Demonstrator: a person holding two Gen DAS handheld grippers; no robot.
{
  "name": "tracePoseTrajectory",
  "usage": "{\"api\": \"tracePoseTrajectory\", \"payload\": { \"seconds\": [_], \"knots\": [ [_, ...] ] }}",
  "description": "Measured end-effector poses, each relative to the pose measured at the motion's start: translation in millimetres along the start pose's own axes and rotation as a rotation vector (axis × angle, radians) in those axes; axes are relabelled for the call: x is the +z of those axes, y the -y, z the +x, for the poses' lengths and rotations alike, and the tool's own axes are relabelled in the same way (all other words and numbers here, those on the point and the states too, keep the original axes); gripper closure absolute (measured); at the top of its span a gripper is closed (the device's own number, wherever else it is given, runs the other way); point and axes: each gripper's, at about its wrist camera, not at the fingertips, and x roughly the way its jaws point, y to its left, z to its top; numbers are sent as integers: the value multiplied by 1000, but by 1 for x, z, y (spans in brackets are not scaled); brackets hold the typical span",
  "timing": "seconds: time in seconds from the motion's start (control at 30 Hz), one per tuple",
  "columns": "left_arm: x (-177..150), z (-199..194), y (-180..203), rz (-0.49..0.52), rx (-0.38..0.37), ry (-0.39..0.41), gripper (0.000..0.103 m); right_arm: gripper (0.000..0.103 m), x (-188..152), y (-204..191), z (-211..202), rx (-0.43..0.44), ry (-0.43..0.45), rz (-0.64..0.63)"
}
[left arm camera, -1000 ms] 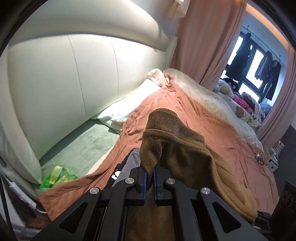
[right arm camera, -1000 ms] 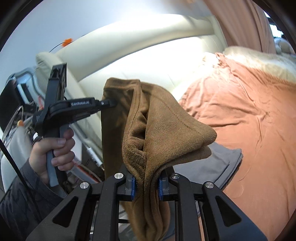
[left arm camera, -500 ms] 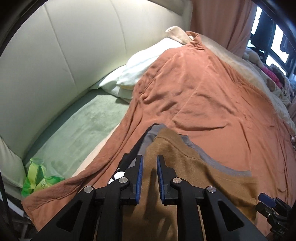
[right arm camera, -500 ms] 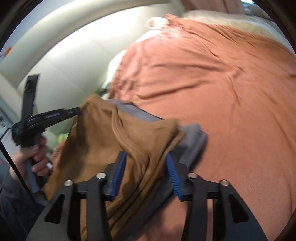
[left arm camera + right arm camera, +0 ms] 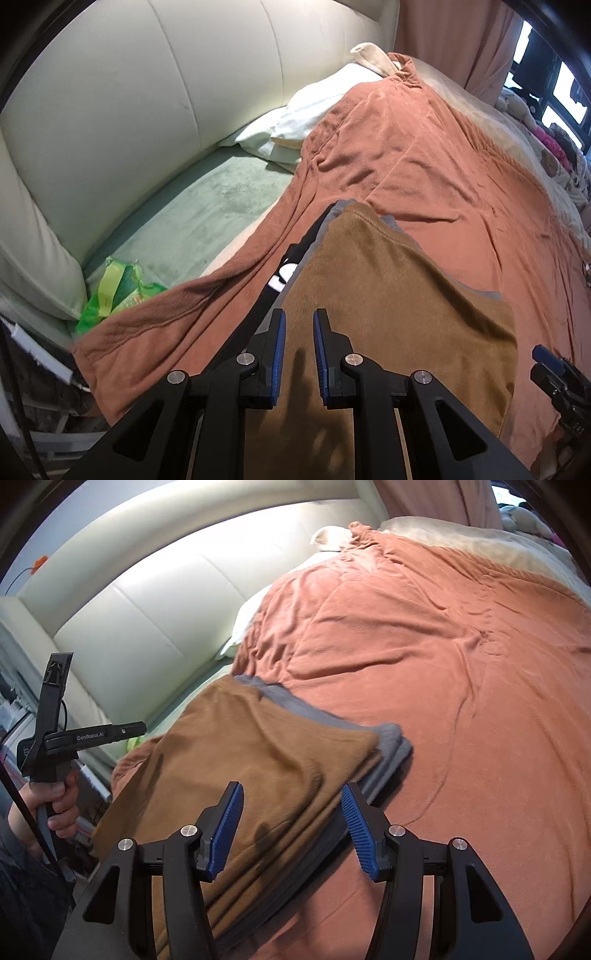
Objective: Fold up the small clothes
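A folded brown fleece garment (image 5: 388, 295) (image 5: 240, 746) lies flat on a grey folded garment (image 5: 391, 746) (image 5: 391, 223). A black garment with white print (image 5: 291, 266) peeks out at the pile's left edge. My left gripper (image 5: 299, 317) hovers over the brown garment's near part, its jaws a narrow gap apart with nothing between them. My right gripper (image 5: 291, 788) is over the pile's right edge. Its jaws are opening, and the pads stand clear of the cloth that lies beneath them. A hand (image 5: 55, 805) holds the left gripper (image 5: 140, 729) off the pile's left side.
The pile rests on a rust-orange blanket (image 5: 443, 646) that covers the bed. A cream padded headboard (image 5: 129, 92) runs along the left, with white pillows (image 5: 314, 103), a pale green sheet (image 5: 207, 221) and a green packet (image 5: 118, 291). Soft toys (image 5: 546, 147) lie at the far right.
Both grippers came down with the brown garment from mid-air onto the grey pile. Both let go of it and now stand open above it.
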Motion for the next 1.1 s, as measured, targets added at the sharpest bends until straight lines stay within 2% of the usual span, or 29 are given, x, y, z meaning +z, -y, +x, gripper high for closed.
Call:
{"api": "tracePoseTrajectory", "payload": {
  "seconds": [0.17, 0.27, 0.37, 0.5, 0.63, 0.67, 0.8, 0.93, 0.97, 1.0, 1.1],
  "knots": [
    [-39, -5, -4, 5, -33, -65, 87, 50, -22, -47, 17, 147, -52, -106],
    [-66, -1, 2, 45, -19, -120, 87, 50, -41, -64, 18, 179, -112, -181],
    [-91, 3, 4, 73, 8, -164, 87, 50, -61, -84, 22, 171, -162, -278],
    [-108, 0, -1, 93, 73, -164, 86, 50, -81, -83, 26, 90, -198, -355],
    [-111, -1, -8, 104, 208, -152, 86, 50, -90, -69, 13, 60, -216, -327],
    [-112, -4, -9, 88, 213, -149, 86, 50, -92, -66, 10, 67, -228, -313],
    [-116, -24, -5, 61, 181, -120, 86, 50, -90, -62, 1, 63, -220, -307],
    [-130, -48, 16, 78, 114, -70, 86, 51, -74, -56, -13, 44, -156, -289],
    [-135, -51, 22, 74, 90, -68, 86, 54, -69, -53, -15, 48, -143, -273],
    [-141, -54, 28, 71, 72, -68, 86, 62, -63, -50, -14, 53, -132, -260],
    [-154, -56, 43, 42, 31, -64, 86, 68, -42, -48, -5, 50, -98, -253]
  ]
}}
